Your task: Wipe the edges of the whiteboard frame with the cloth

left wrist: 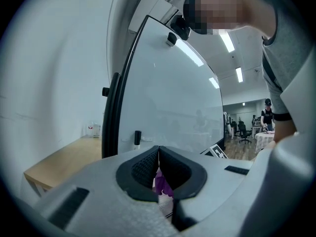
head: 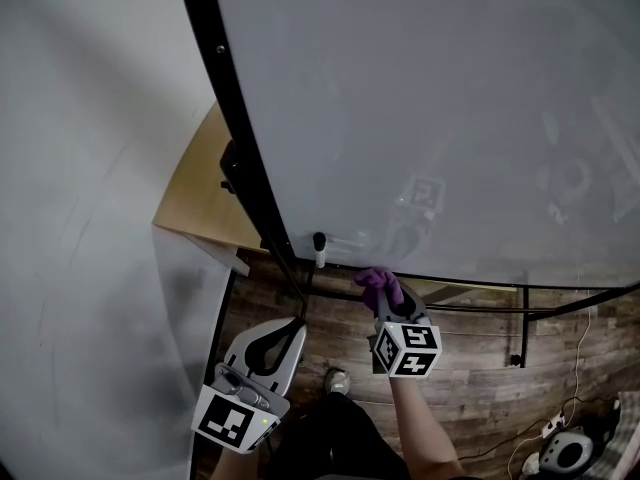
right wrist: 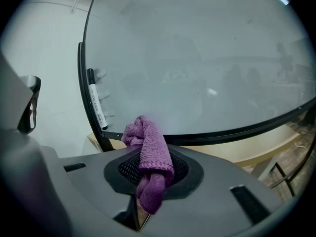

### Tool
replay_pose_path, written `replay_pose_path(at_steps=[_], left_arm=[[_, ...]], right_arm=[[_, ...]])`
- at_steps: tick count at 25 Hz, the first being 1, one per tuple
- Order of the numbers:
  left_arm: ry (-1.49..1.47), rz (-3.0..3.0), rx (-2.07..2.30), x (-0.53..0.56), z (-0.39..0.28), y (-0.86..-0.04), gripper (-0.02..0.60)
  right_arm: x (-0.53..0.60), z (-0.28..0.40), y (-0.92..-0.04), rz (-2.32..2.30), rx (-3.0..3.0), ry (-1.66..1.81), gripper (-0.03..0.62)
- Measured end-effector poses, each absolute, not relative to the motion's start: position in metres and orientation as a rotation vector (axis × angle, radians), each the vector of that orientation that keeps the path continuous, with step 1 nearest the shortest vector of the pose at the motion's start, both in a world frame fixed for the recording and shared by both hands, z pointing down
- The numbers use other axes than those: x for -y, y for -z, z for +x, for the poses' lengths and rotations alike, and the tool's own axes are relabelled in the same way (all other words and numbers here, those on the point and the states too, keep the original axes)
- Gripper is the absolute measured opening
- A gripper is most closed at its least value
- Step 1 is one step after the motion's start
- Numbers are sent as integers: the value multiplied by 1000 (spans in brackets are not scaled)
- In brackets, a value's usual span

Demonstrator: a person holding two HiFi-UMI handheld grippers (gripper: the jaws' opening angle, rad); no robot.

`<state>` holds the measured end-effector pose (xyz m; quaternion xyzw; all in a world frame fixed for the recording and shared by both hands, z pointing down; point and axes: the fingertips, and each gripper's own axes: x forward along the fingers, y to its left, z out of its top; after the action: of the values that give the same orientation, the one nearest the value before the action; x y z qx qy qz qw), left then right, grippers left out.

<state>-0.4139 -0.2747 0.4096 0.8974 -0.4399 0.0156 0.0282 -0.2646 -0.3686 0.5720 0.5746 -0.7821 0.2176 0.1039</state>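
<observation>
The whiteboard [head: 430, 98] has a black frame: its left edge [head: 235, 118] runs down to a corner, and its bottom edge [head: 480, 286] runs off to the right. A black-capped marker [head: 319, 248] sits just above that corner. My right gripper [head: 384, 293] is shut on a bunched purple cloth [head: 378, 282], which is just below the bottom edge near the corner. In the right gripper view the cloth [right wrist: 146, 144] sticks out of the jaws below the bottom edge [right wrist: 227, 131]. My left gripper [head: 292, 326] is lower left, shut on nothing. Its jaws [left wrist: 159, 152] face the left edge [left wrist: 112, 112].
A wooden table [head: 195, 203] stands behind the board's left side against the white wall [head: 80, 168]. The board's stand bars [head: 520, 313] cross over the plank floor. Cables and a power strip [head: 555, 430] lie at the lower right. My shoe [head: 338, 380] is below the grippers.
</observation>
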Motion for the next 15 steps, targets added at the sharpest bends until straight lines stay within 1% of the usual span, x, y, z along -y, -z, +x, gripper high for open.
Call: replay_pose_path(at_steps=[6,15], left_arm=[[-64,2780,1272,267,-394,-407,17],[-26,2838,1212,247,-401,-403,17]], right_arm=[[364,-233,-567,1766,2259,-620,67],[365,-218,-571,1791,2214,-620,67]])
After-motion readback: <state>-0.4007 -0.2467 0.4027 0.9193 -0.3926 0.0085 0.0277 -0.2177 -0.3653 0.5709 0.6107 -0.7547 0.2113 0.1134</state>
